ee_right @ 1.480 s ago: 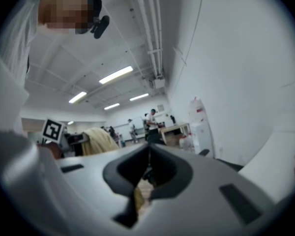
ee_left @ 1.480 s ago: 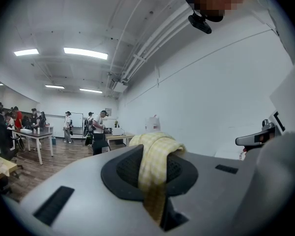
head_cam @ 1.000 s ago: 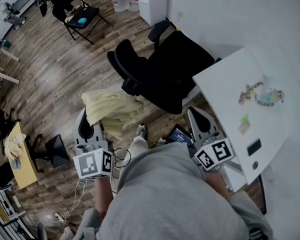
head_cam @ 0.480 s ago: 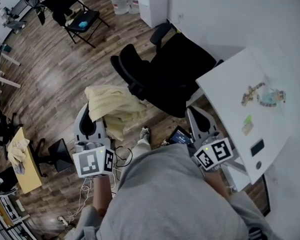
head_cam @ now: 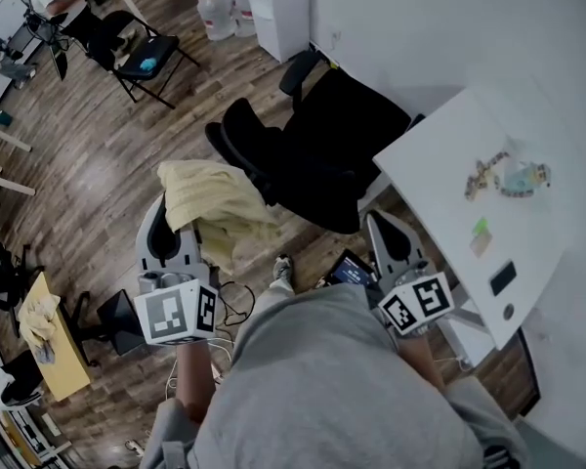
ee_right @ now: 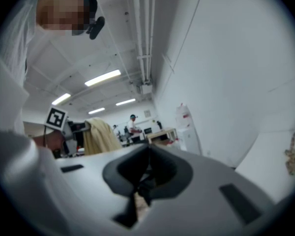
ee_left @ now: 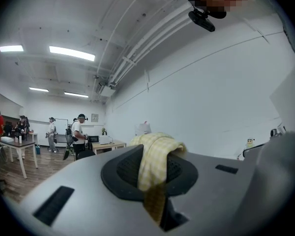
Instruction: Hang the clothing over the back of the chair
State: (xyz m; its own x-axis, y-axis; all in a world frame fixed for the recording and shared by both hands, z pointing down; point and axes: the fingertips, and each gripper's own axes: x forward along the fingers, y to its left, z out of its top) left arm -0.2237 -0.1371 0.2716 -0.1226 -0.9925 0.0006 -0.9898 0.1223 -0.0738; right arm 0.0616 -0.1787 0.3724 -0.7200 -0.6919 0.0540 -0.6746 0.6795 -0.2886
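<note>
Clothing (head_cam: pixel 215 201) pinched in left gripper (head_cam: pixel 173 225) — draped over its jaws, right gripper (head_cam: pixel 383 225) closed, empty

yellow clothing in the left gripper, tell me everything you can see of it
The yellow clothing is pale, soft, faintly checked fabric, bunched and creased. The left gripper is shut on one fold, which drapes over its jaws; the rest hangs loose above the wooden floor. It is beside the black office chair, not yet over its back.
</note>
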